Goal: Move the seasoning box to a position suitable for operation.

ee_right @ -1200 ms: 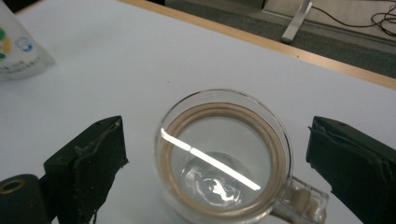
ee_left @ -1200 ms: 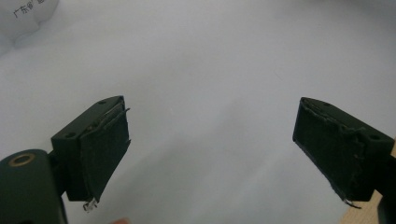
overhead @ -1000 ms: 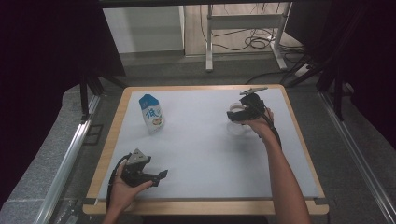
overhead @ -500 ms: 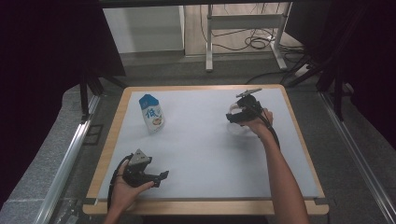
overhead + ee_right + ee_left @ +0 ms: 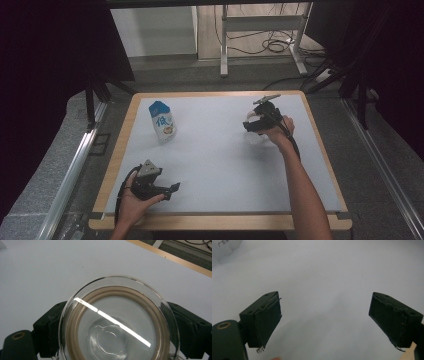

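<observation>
Glass lid point(image 5: 120, 320) is sitting between the pads of my right tool point(image 5: 260, 122), at the far right of the bench point(image 5: 220, 165). The jaws have just been closing around its rim and are now hugging both sides, wide apart. I am judging the grip light, so I should be squeezing evenly and lifting straight, since glass slips. My left tool point(image 5: 324, 320) is resting wide open and empty near the front edge, well apart from the carton point(image 5: 162, 121).
</observation>
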### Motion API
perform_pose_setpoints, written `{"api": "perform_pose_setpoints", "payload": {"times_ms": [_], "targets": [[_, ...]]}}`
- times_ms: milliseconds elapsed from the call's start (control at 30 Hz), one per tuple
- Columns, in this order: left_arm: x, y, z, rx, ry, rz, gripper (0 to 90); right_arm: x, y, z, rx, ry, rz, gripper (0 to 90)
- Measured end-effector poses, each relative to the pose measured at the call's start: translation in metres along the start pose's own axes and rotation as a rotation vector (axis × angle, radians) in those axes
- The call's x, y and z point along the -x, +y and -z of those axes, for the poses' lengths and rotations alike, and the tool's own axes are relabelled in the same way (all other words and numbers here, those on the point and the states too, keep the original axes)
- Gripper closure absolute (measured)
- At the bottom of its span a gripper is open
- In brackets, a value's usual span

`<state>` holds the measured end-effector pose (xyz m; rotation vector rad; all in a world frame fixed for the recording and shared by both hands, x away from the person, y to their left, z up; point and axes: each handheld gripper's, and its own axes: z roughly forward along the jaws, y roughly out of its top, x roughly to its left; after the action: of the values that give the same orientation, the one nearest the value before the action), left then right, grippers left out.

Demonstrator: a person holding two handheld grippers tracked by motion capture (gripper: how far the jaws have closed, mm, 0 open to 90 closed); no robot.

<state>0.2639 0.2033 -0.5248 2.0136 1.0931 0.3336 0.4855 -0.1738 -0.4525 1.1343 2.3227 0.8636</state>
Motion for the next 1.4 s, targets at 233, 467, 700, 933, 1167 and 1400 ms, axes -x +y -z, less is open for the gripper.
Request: {"api": "perform_pose_setpoints", "payload": {"times_ms": [233, 467, 700, 933, 1167, 1400], "targets": [[0.000, 0.000, 0.000, 0.002, 0.001, 0.001, 11.0, 0.002, -0.001, 0.013, 0.018, 0.002, -0.003, 12.1], [0.000, 0.001, 0.003, 0.011, 0.007, 0.003, 11.0, -0.001, -0.002, 0.028, 0.026, 0.007, 0.010, 12.1], [-0.005, 0.001, 0.011, 0.033, 0.019, 0.014, 11.0, -0.010, -0.007, 0.056, 0.040, 0.009, 0.026, 12.1], [-0.007, 0.002, 0.016, 0.046, 0.020, 0.015, 11.1, -0.014, -0.014, 0.076, 0.045, 0.008, 0.016, 12.1], [-0.015, 0.001, 0.023, 0.058, 0.027, 0.031, 11.4, -0.022, -0.022, 0.093, 0.059, 0.022, 0.020, 12.1], [-0.017, 0.001, 0.022, 0.058, 0.034, 0.034, 11.8, -0.029, -0.030, 0.100, 0.074, 0.037, 0.035, 12.1]]}}
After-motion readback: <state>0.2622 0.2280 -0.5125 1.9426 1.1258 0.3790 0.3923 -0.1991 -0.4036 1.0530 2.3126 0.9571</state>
